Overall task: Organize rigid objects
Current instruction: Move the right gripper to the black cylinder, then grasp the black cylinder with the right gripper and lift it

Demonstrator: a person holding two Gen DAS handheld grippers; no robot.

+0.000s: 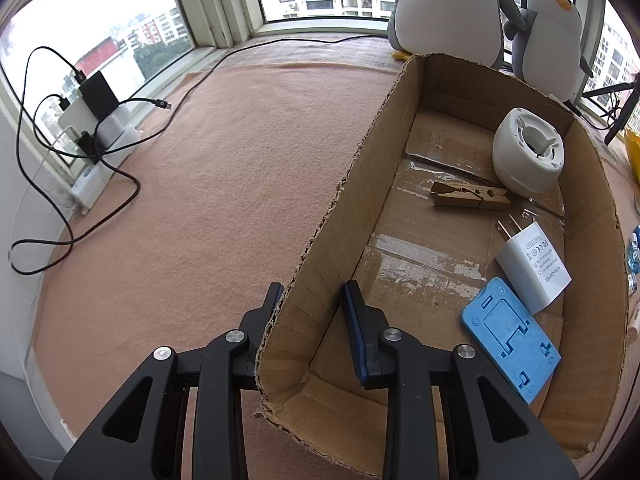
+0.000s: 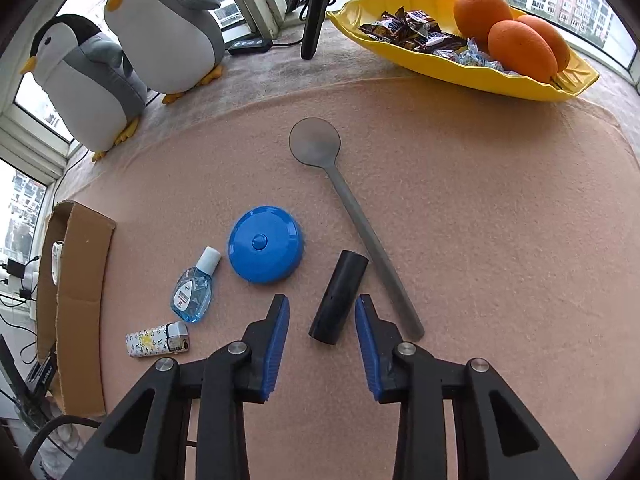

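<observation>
left wrist view. the left gripper (image 1: 311,300) is clamped on the near left wall of the cardboard box (image 1: 352,184), one finger outside the wall and the blue-padded finger inside, so the box is held steady on the pink felt cloth (image 1: 224,168). already lying in the box: a white round device (image 1: 528,150) at the far end, a wooden clothespin (image 1: 468,197) just beside it, a white plug adapter (image 1: 534,266) nearer, and a blue flat holder (image 1: 510,338) touching the adapter's near end. two plush penguins (image 1: 552,36) stand behind the box; a tangle of chargers and cables (image 1: 96,116) sits by the window.

right wrist view. the right gripper (image 2: 322,320) points down at the cloth with its fingers apart; the black cylinder (image 2: 339,298) lies between them, close to the right pad, and neither pad appears to press on it. a grey long-handled spoon (image 2: 352,208) lies just beside the cylinder on its right, its handle end near the right finger. to the left, still outside the box: a blue round case (image 2: 264,245), a small blue bottle (image 2: 194,286) and a patterned lighter (image 2: 158,339). a yellow dish (image 2: 472,76) with oranges and sweets stands well apart at the back.

step in hand, as judged: picking up the cylinder for the box. the next move calls for lowering and centring the fingers, closing on the cylinder across its width without catching the spoon handle, then carrying it left to the box.
</observation>
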